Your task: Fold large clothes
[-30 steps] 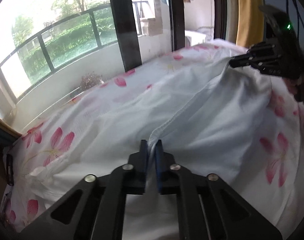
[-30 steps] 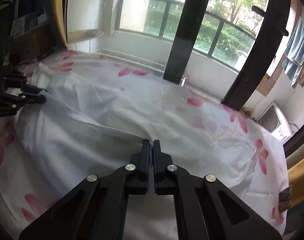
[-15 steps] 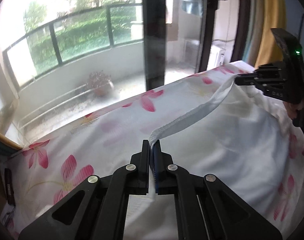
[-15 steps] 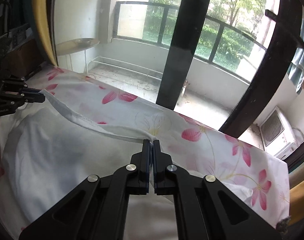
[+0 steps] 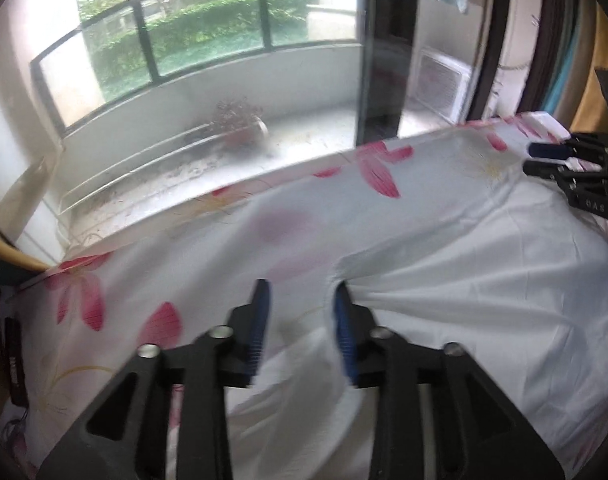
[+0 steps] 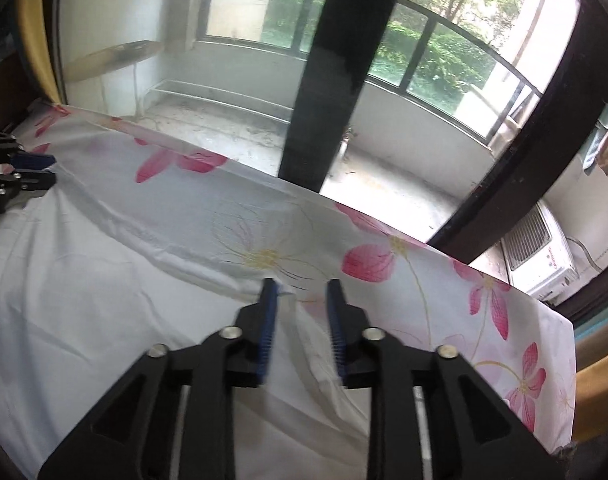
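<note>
A large white garment [image 5: 471,280] lies spread on a bed with a pink-flowered sheet [image 5: 375,168]. My left gripper [image 5: 300,292] hovers low over the garment's near corner. Its jaws are opening, and the cloth's edge lies loose by the right finger [image 5: 343,320] without being pinched. In the right wrist view the garment [image 6: 84,288] ends in a hem running along the sheet [image 6: 383,264]. My right gripper [image 6: 302,286] is over that hem, its jaws also opening and the pads clear of the cloth. Each gripper shows in the other's view: the right gripper [image 5: 543,160], the left gripper [image 6: 32,170].
The bed's far edge runs just beyond the garment, against a glass door with a thick black frame [image 6: 323,80]. Behind the glass is a balcony with a potted plant [image 5: 240,124] and an air-conditioner unit [image 6: 539,248]. Yellow curtains [image 6: 32,40] hang at both ends.
Both grippers carried the garment's raised edge towards the window side of the bed and came lower. Their jaws, pinched on the hem before, have parted, and the edge now lies on the bed.
</note>
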Demonstrator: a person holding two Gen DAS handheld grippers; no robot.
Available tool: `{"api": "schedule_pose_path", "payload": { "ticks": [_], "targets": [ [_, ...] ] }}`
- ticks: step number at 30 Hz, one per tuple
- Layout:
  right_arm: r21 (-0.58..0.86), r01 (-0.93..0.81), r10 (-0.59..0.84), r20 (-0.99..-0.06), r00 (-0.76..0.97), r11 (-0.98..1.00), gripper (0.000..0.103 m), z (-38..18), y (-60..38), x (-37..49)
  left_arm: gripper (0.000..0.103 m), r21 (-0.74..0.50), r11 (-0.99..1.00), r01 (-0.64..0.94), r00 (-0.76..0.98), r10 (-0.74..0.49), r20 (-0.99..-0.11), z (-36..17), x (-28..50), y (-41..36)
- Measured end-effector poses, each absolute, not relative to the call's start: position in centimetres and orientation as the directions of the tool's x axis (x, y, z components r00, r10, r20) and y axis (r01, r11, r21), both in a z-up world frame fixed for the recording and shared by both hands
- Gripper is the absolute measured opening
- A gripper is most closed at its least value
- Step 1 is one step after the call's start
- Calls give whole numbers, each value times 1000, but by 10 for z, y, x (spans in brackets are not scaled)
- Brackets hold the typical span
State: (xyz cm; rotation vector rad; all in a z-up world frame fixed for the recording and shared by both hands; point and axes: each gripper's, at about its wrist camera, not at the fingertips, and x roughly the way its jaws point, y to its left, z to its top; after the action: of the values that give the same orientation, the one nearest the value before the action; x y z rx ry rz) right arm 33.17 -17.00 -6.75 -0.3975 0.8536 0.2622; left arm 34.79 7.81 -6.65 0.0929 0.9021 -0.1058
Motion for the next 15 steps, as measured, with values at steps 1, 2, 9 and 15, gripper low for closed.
{"api": "schedule_pose_path", "payload": {
  "ticks": [1,2,9,15],
  "targets": [
    [-236,-371,59,-771,634,898,33,-67,-172,332,46,31,993,115,623,-48,-781,-64,345,81],
    [-237,-361,52,-770,636,902,34,-65,-177,331,48,22,994,105,630,-49,-775,-60,342,85],
    [-238,-277,18,-728,685,931,41,-41,-221,318,55,52,994,101,692,-32,-722,-22,319,104],
    [-236,-190,-44,-728,684,953,41,-32,-269,309,56,-1,999,54,710,-39,-703,-8,313,134]
  ]
}}
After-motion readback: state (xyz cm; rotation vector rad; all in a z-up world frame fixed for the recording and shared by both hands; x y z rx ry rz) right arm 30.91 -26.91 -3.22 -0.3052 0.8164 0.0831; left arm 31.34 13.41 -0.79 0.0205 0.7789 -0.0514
